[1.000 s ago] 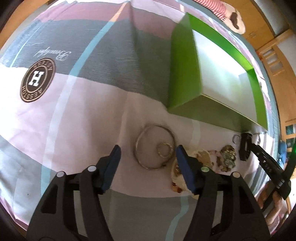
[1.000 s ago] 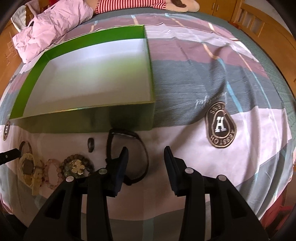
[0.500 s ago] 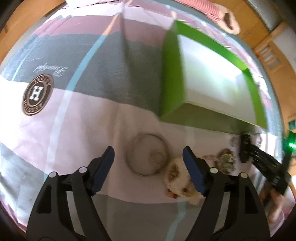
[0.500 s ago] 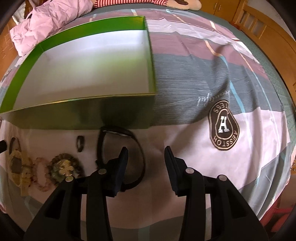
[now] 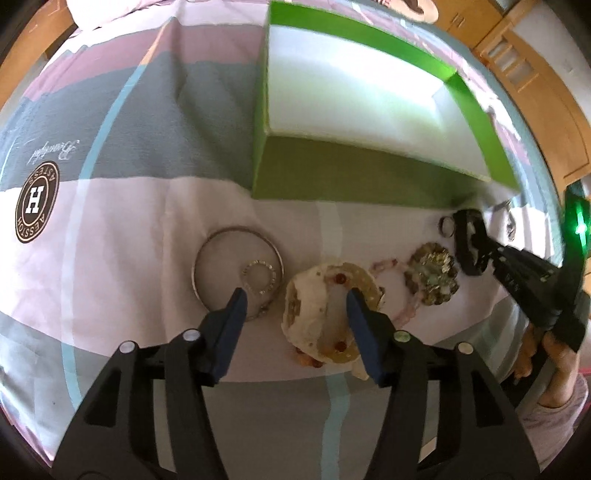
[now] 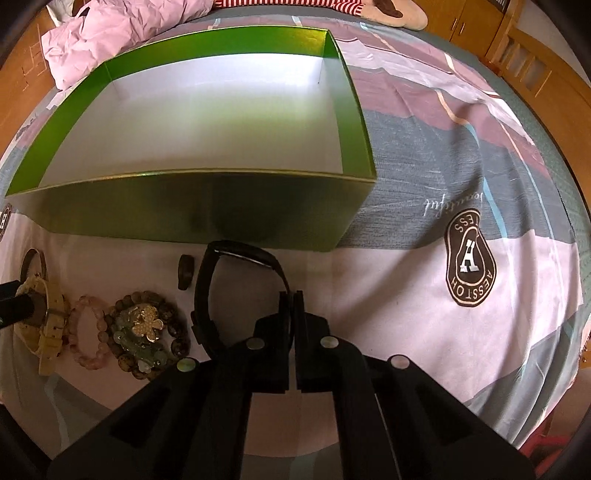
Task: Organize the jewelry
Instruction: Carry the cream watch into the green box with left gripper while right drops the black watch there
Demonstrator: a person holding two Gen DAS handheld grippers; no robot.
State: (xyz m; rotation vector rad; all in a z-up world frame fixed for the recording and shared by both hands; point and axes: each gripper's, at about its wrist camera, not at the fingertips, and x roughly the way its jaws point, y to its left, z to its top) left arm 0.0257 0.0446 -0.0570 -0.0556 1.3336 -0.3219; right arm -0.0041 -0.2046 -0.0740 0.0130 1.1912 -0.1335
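An open green box (image 5: 354, 173) with a white inside (image 6: 207, 122) stands on the bedspread. In front of it lie a large silver bangle (image 5: 207, 251) with a small sparkly ring (image 5: 260, 277) inside, a cream watch (image 5: 321, 306), a pink bead bracelet (image 6: 88, 332), a brown bead bracelet with a gold clover (image 6: 147, 328), a small dark ring (image 6: 185, 271) and a black wristband (image 6: 236, 258). My left gripper (image 5: 295, 299) is open, its fingers either side of the cream watch. My right gripper (image 6: 291, 299) is shut on the black wristband's right side; it also shows in the left wrist view (image 5: 471, 245).
The bedspread has pink, grey and blue stripes and round brown logo patches (image 5: 37, 208) (image 6: 469, 269). A crumpled pink cloth (image 6: 122, 29) lies behind the box. Wooden bed frame (image 6: 535, 70) runs along the far right.
My right gripper has closed onto the black wristband. My left gripper has shifted right from the silver bangle to straddle the cream watch, still open.
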